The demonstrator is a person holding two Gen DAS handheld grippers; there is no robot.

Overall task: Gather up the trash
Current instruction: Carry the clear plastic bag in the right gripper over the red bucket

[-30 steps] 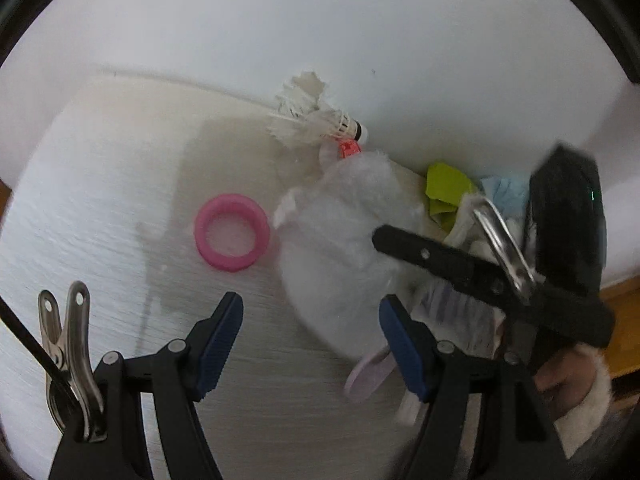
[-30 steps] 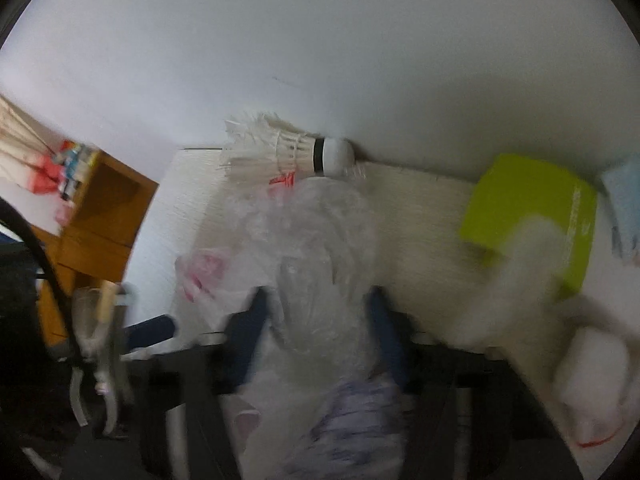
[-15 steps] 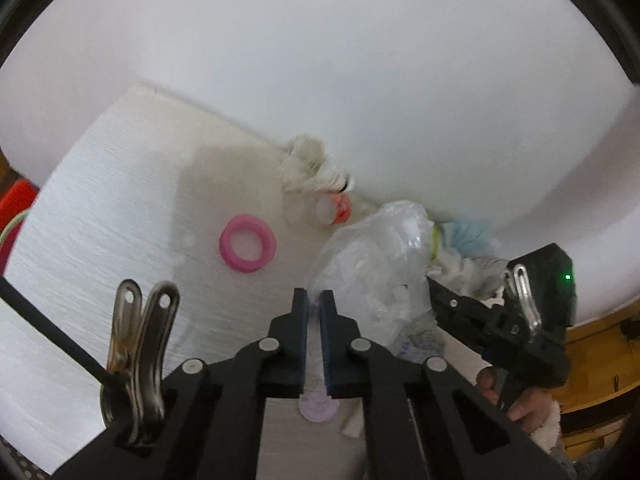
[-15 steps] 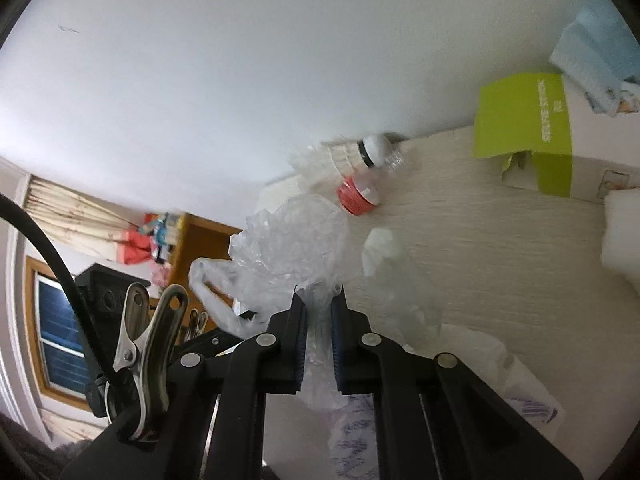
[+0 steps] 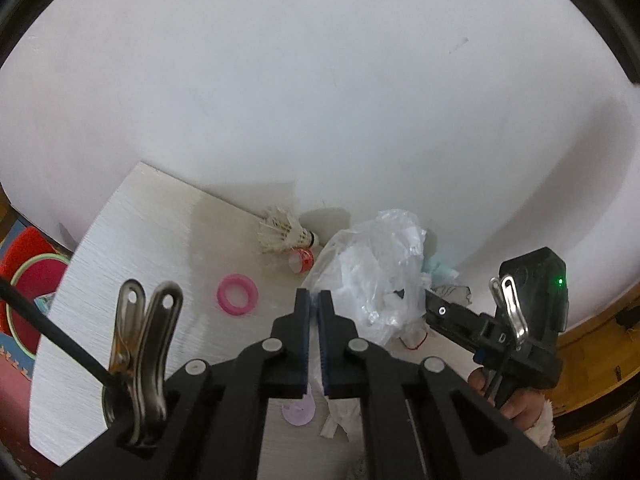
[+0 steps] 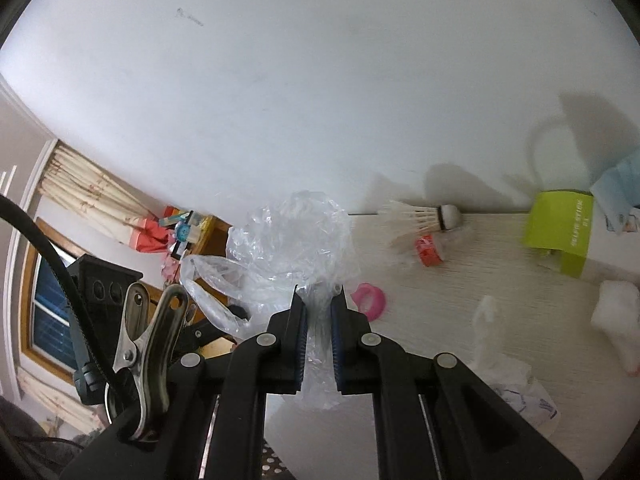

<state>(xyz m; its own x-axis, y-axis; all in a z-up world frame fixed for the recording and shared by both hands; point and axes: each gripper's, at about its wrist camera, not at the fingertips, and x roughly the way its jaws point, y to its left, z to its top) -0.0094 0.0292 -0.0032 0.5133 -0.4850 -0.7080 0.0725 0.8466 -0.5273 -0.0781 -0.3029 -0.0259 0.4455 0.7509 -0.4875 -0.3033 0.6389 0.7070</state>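
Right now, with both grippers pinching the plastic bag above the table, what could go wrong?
1. The right gripper pinches only a thin fold of the clear plastic bag; the film could slip out or tear.
2. The left gripper also grips an edge, so the mouth may not open evenly.
3. The hanging bag could sweep the shuttlecock or pink ring off the table.
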